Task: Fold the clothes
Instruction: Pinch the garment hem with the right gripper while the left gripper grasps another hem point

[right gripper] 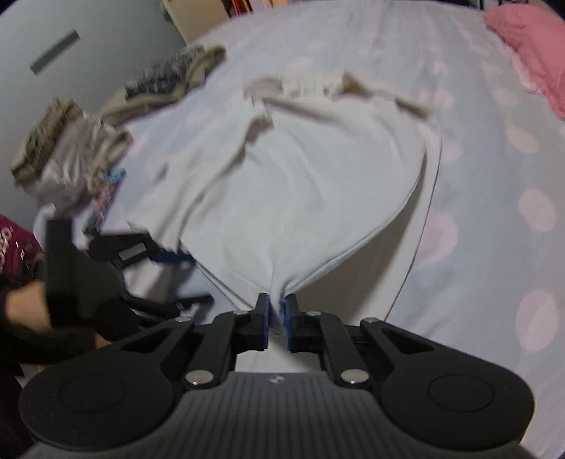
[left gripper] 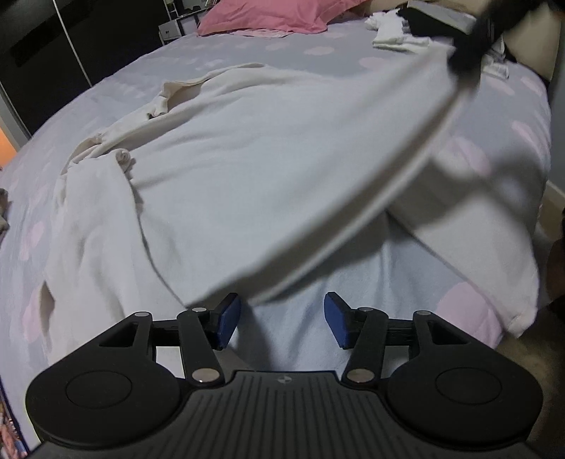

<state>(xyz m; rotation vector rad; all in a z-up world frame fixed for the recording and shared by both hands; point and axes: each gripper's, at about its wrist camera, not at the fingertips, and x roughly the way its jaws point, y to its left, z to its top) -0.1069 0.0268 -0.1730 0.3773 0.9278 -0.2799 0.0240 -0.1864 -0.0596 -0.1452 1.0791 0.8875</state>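
Observation:
A cream-white shirt (left gripper: 247,169) lies spread on the bed, its collar toward the far left. One hem edge is lifted and stretched toward the upper right, where my right gripper (left gripper: 466,60) shows as a dark blur. In the right wrist view my right gripper (right gripper: 276,317) is shut on the shirt's (right gripper: 282,197) hem corner, and the cloth fans out from the blue pads. My left gripper (left gripper: 282,323) is open and empty just below the lifted hem; it also shows in the right wrist view (right gripper: 169,261).
The bed sheet (left gripper: 317,56) is lilac with pale pink dots. A pink pillow (left gripper: 268,16) lies at the head, white and dark clothes (left gripper: 399,31) beside it. Piled clothes (right gripper: 70,148) sit at the bed's left edge. A dark wardrobe (left gripper: 53,46) stands beyond.

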